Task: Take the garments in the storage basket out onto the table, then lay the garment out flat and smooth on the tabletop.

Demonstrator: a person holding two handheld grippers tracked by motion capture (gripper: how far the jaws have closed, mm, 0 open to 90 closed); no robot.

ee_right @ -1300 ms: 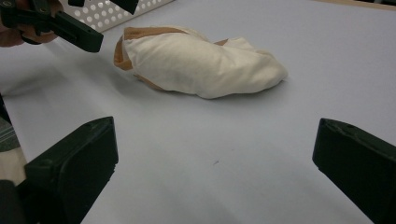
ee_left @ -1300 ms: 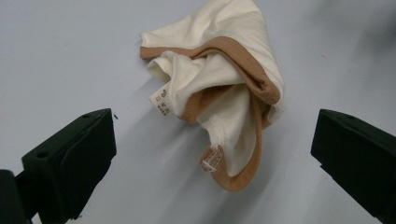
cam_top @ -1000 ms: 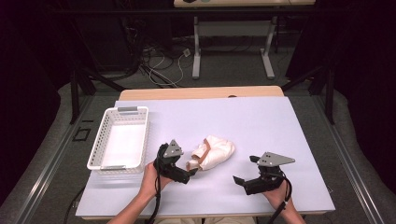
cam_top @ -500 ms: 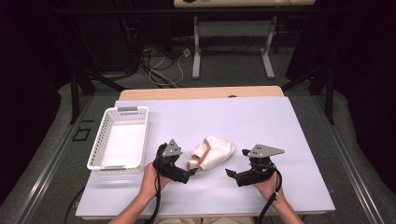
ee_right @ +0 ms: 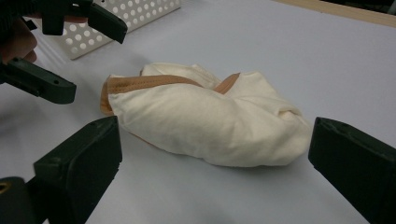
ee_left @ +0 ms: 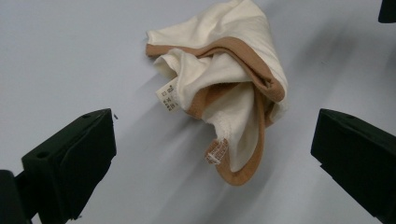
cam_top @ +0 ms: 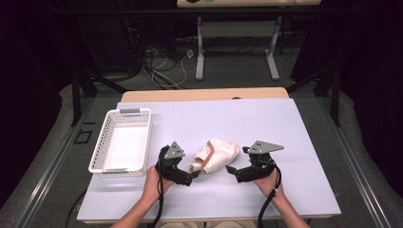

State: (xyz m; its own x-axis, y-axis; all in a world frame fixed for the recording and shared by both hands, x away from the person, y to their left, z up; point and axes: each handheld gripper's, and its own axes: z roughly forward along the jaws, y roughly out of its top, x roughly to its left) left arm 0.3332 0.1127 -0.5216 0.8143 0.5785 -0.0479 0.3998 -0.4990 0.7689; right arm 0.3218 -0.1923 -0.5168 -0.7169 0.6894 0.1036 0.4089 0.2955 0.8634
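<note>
A crumpled cream cloth with a tan hem lies on the white table top, near its front middle. In the left gripper view the cloth shows a small label, and my left gripper stands open just short of its near edge. That left gripper sits at the cloth's left in the high view. My right gripper is at the cloth's right, open, and its jaws flank the cloth without touching it. The left gripper also appears far left in the right gripper view.
A white perforated basket stands at the left of the table, empty; its wall shows in the right gripper view. The wooden table edge runs along the back. Bare white surface lies to the right and behind the cloth.
My right gripper has moved left toward the cloth, from well to its right to close beside it. The left gripper and the cloth have hardly moved.
</note>
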